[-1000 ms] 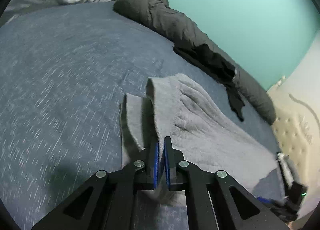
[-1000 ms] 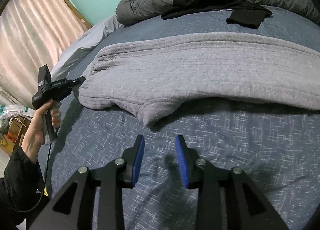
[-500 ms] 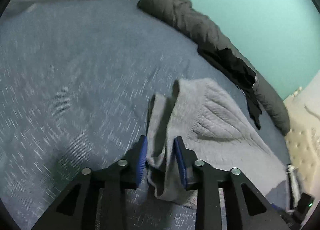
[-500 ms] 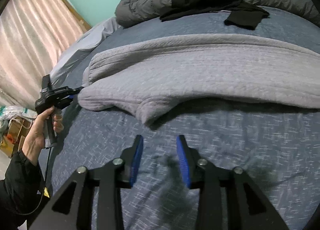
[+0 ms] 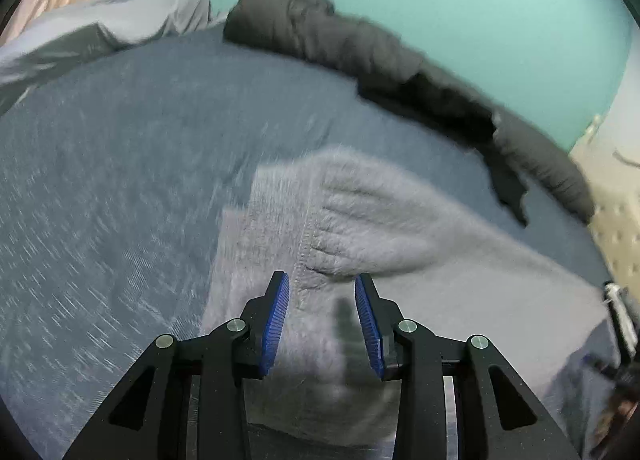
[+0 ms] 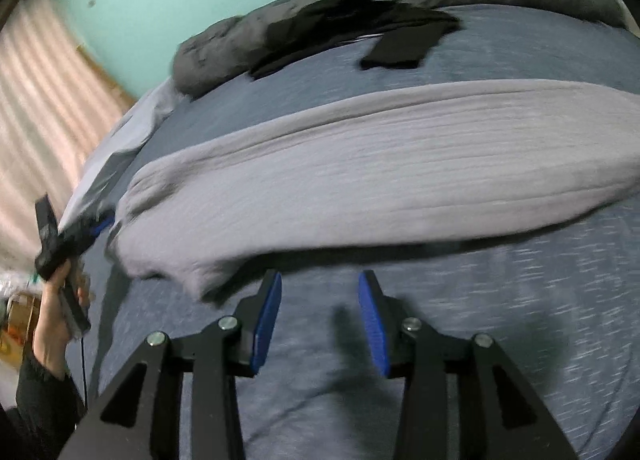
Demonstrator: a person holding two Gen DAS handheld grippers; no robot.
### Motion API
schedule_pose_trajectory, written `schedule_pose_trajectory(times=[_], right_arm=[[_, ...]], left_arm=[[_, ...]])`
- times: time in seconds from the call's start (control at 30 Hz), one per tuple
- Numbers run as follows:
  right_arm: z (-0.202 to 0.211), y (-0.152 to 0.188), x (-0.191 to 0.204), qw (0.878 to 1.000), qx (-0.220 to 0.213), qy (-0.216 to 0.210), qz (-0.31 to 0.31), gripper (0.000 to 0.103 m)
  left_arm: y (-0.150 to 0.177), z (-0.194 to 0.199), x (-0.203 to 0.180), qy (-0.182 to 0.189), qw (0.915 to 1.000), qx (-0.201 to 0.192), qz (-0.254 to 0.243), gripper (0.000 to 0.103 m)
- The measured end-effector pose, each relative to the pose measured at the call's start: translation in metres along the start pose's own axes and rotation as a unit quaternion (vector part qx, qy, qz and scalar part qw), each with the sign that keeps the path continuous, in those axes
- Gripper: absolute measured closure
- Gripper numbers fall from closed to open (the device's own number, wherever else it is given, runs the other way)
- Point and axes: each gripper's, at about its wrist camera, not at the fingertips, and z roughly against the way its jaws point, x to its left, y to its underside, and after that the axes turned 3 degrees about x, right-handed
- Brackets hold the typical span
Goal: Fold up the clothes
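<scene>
Left wrist view looks down on the wide bed with its blue-grey flecked cover [image 5: 100,188], which lies under and beyond both grippers. Ahead of the left gripper [image 5: 322,314] spreads the long grey fleecy knit garment [image 5: 360,220]; its gathered end, with a stitched seam, sits between and just past the blue pads. These jaws stand parted and released, with cloth below the gap but not pinched by either pad.

From the right wrist view the same garment [image 6: 380,180] runs as a broad band across the bed, just beyond the right gripper [image 6: 320,308]. Its near edge has a small flap hanging just ahead of the left-hand pad. These jaws are likewise parted and empty, with only bed cover beneath them. Far beyond them lie a dark grey rolled duvet [image 6: 224,44] and a black flat garment [image 6: 400,48].

The knit looks soft, limp and thick, probably light but bulky, and it should sag and drag rather than hold shape. I would judge the seamed hem or a corner edge the best hold, pinching both layers well inside the pads so the fleece does not slip out.
</scene>
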Motion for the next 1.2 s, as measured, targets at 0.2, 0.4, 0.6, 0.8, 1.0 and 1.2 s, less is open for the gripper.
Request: schedule_pose_trajectory(times=[0.2, 0.4, 0.6, 0.8, 1.0, 1.2], right_arm=[[0.037, -0.020, -0.088, 0.994, -0.037, 0.063, -0.081, 0.052], [0.086, -0.032, -0.199, 0.969, -0.085, 0.130, -0.192, 0.049], [0.122, -0.037, -0.284, 0.938, -0.132, 0.164, -0.275, 0.045], [0.126, -0.045, -0.333, 0.925, -0.160, 0.148, -0.311, 0.039], [0.108, -0.060, -0.361, 0.921, -0.155, 0.136, -0.331, 0.036], [0.097, -0.076, -0.380, 0.919, -0.161, 0.136, -0.333, 0.036]], left_arm=[[-0.003, 0.006, 0.001, -0.009, 0.9998, -0.015, 0.012, 0.065], [-0.008, 0.016, -0.014, 0.008, 0.9994, -0.027, 0.020, 0.061], [0.002, 0.017, -0.034, 0.008, 0.9995, -0.029, 0.008, 0.061], [0.018, 0.018, -0.047, 0.015, 0.9995, -0.026, 0.005, 0.060], [0.026, 0.010, -0.052, 0.009, 0.9998, -0.018, 0.001, 0.058], [0.030, 0.006, -0.055, 0.005, 0.9998, -0.020, -0.008, 0.057]])
